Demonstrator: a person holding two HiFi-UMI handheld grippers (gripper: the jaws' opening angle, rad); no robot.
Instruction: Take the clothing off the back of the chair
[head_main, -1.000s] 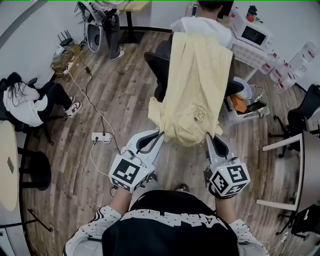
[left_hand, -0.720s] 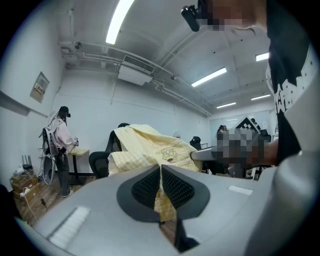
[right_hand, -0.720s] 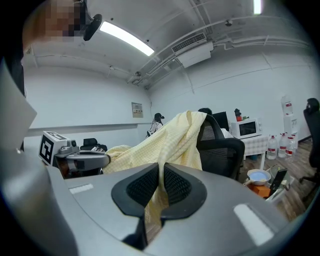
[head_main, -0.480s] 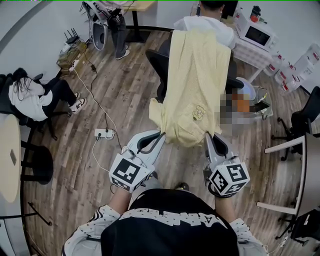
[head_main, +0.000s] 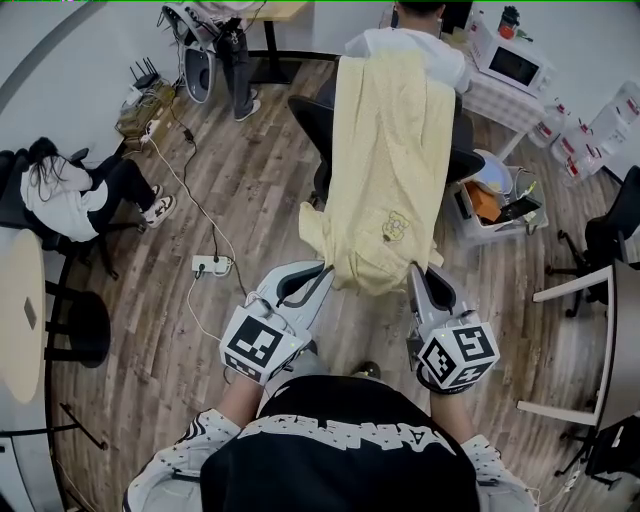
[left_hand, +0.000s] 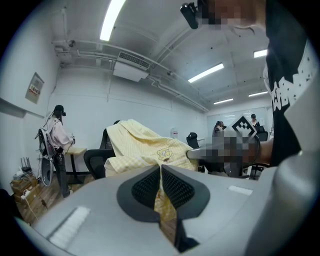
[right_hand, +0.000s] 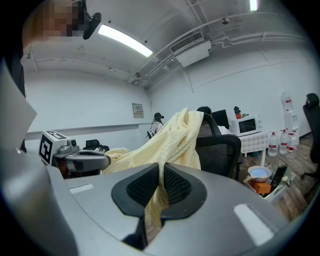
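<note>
A pale yellow checked shirt (head_main: 390, 170) is stretched from the top of the black office chair's back (head_main: 312, 125) down towards me. Its far end still lies over the chair back (right_hand: 220, 145). My left gripper (head_main: 322, 267) is shut on the shirt's near left corner, and in the left gripper view the cloth (left_hand: 165, 200) is pinched between the pads. My right gripper (head_main: 412, 268) is shut on the near right corner, with the fabric (right_hand: 157, 195) hanging out between its jaws. Each gripper shows in the other's view, the right gripper (left_hand: 220, 150) and the left gripper (right_hand: 80, 159).
A person (head_main: 405, 45) sits just behind the chair, and another person (head_main: 60, 195) sits at the left. A power strip and cable (head_main: 212, 265) lie on the wood floor. A bin with a bowl (head_main: 490, 200) stands right of the chair, a microwave table (head_main: 505, 75) behind it.
The shirt is drawn a little tighter and its near edge has come slightly towards me with both grippers. The grips are unchanged.
</note>
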